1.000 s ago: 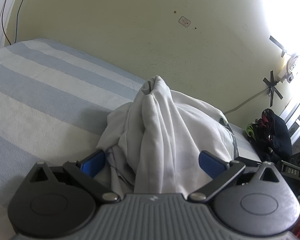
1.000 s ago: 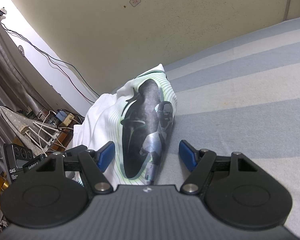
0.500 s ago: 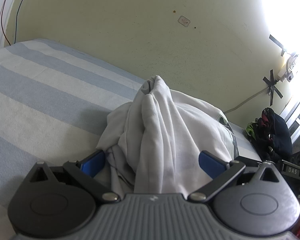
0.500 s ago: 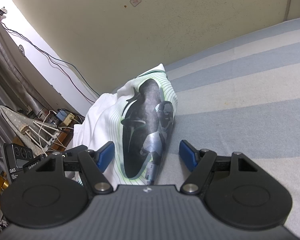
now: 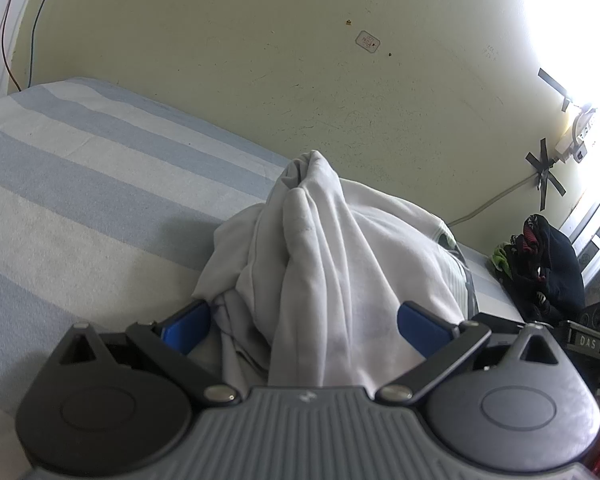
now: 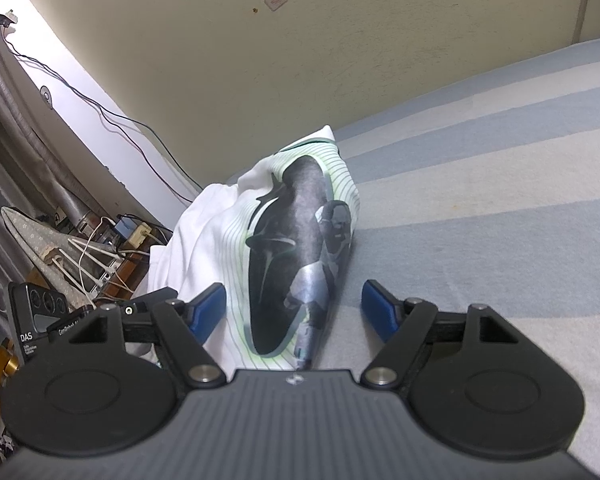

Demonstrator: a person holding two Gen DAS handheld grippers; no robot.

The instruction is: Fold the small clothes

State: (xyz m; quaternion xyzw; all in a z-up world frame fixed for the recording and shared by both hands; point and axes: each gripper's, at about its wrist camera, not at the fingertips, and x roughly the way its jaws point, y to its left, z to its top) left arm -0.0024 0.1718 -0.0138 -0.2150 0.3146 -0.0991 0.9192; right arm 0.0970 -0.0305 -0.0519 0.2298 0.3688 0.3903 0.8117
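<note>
Both hand-held grippers [image 5: 304,320] [image 6: 294,308] straddle the white shirt [image 5: 340,260].

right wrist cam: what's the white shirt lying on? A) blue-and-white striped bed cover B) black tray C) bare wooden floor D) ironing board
A: the white shirt, with its dark print facing up, lies bunched on the striped bed cover; the ironing board stands off to the side, apart from it.

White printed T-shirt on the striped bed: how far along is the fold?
Done: nothing folded; the white T-shirt lies bunched on the striped bedsheet.
In hand: the left gripper and right gripper straddle bunched cloth, jaws open, pads not pressing.
Left: grip, spread flat, fold.
</note>
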